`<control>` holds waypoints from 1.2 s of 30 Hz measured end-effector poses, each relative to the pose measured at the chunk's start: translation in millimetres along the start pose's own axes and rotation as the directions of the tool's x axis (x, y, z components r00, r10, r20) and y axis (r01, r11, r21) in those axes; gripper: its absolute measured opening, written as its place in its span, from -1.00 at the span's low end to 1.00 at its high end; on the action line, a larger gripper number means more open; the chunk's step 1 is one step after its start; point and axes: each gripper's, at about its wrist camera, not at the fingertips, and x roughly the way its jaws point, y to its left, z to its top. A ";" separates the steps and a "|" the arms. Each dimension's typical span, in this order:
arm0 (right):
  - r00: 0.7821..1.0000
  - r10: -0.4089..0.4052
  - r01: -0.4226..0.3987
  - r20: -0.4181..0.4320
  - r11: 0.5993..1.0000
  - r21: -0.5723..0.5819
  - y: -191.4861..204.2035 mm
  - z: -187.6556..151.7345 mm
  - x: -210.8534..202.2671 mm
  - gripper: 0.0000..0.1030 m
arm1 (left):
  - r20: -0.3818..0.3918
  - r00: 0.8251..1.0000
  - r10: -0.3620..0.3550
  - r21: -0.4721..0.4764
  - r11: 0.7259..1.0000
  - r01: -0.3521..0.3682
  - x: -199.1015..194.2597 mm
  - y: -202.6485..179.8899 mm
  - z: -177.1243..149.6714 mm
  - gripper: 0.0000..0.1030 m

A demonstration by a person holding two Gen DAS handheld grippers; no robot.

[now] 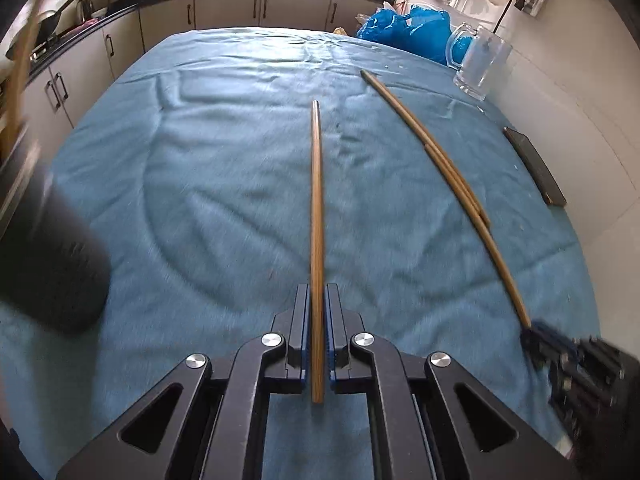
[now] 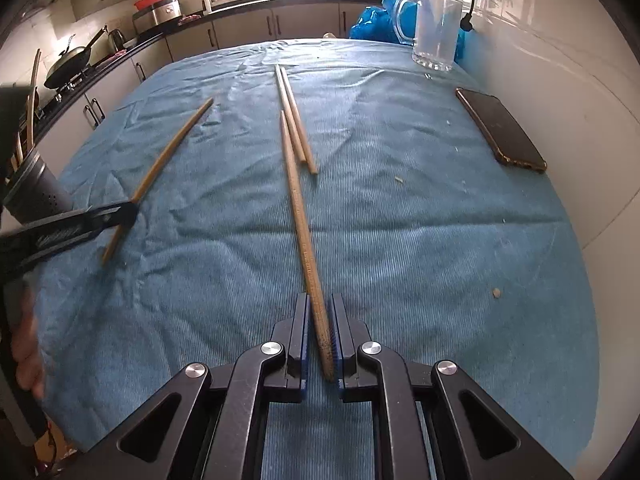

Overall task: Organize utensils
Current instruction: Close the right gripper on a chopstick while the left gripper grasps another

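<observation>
Between the jaws of each gripper lies one wooden chopstick. Left gripper: jaws clenched on a chopstick near its thick end, the shaft running forward over the blue cloth of the counter; whether its far tip touches the cloth cannot be told. Right gripper: jaws grasping a second chopstick at its thick end, its tip close beside two loose chopsticks that lie together on the cloth. Judged handling: each stick is light, stiff and smooth, so a hold at the very end leaves a long lever that may pivot or slide between the pads; a grip closer to mid-length would steady it. Left of the counter a dark perforated holder already carries upright sticks, the likely destination. Farther out: a glass mug, a phone, blue plastic bags, kitchen cabinets.
</observation>
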 end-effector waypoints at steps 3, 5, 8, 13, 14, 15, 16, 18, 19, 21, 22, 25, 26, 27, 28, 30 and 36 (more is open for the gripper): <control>1.000 0.009 -0.009 -0.007 1.000 -0.001 -2.3 -5.3 -2.3 -0.81 | -0.004 1.000 0.001 -0.002 1.000 -0.001 -12.3 4.8 -16.2 -0.88; 1.000 0.022 -0.022 -0.013 1.000 -0.001 -6.6 -8.4 -4.5 -0.81 | -0.020 1.000 -0.004 -0.002 1.000 0.004 -20.8 6.3 -31.0 -0.88; 0.999 0.039 -0.039 -0.031 0.999 -0.005 -13.5 -14.0 -9.4 -0.81 | -0.026 1.000 0.002 0.011 1.000 -0.001 -30.2 5.9 -46.5 -0.88; 0.997 0.068 -0.069 -0.047 0.997 -0.022 -23.6 -26.8 -17.7 -0.80 | -0.045 0.999 -0.011 0.013 1.000 0.012 -39.3 4.8 -56.4 -0.88; 0.996 0.073 -0.075 -0.051 0.997 -0.025 -24.2 -27.1 -18.5 -0.79 | -0.056 0.998 -0.022 0.011 1.000 0.022 -41.3 5.1 -56.6 -0.88; 0.995 0.082 -0.083 -0.054 0.996 -0.025 -25.0 -27.6 -19.2 -0.73 | -0.060 0.998 -0.029 0.015 0.999 0.030 -44.1 4.5 -56.5 -0.88; 0.993 0.099 -0.101 -0.059 0.995 -0.020 -26.7 -28.1 -20.2 -0.67 | -0.057 0.998 -0.033 0.022 0.999 0.034 -48.4 3.8 -56.0 -0.88; 0.990 0.129 -0.129 -0.064 0.992 -0.008 -30.4 -28.2 -22.2 -0.33 | -0.039 0.998 -0.039 0.038 0.998 0.041 -59.1 1.7 -54.7 -0.85; 0.989 0.138 -0.138 -0.061 0.990 -0.001 -32.4 -27.9 -23.4 -0.29 | -0.032 0.999 -0.043 0.042 0.998 0.045 -62.8 0.6 -53.1 -0.82; 0.987 0.149 -0.149 -0.051 0.989 -0.002 -34.9 -23.4 -25.1 -0.28 | -0.015 0.999 -0.047 0.046 0.998 0.048 -67.4 -1.8 -43.8 -0.59; 0.988 0.148 -0.149 -0.047 0.989 -0.005 -35.9 -18.7 -24.3 -0.28 | -0.006 0.999 -0.039 0.047 0.998 0.039 -67.2 -2.7 -38.9 -0.55; 0.989 0.138 -0.139 -0.045 0.990 -0.025 -34.1 -2.3 -16.7 -0.29 | 0.017 1.000 0.009 0.078 0.997 -0.010 -58.4 -9.4 -16.8 -0.51; 0.990 0.135 -0.136 -0.047 0.990 -0.034 -32.7 6.2 -11.2 -0.29 | 0.015 1.000 0.016 0.090 0.996 -0.017 -51.1 -12.0 -7.5 -0.50; 0.990 0.130 -0.133 -0.052 0.990 -0.040 -30.2 14.4 -5.0 -0.29 | 0.007 1.000 0.031 0.092 0.995 -0.031 -42.5 -13.5 1.3 -0.50; 0.990 0.129 -0.131 -0.057 0.990 -0.045 -27.6 20.9 0.1 -0.29 | -0.003 0.999 0.043 0.090 0.995 -0.043 -33.2 -13.7 9.7 -0.50; 0.989 0.128 -0.132 -0.071 0.990 -0.052 -20.1 36.4 12.8 -0.29 | -0.019 0.997 0.068 0.086 0.994 -0.067 -15.1 -13.3 24.3 -0.50; 0.990 0.066 -0.080 -0.125 0.990 -0.114 2.2 66.6 39.9 -0.29 | -0.093 0.987 0.134 0.105 0.987 -0.124 26.5 -13.3 51.4 -0.50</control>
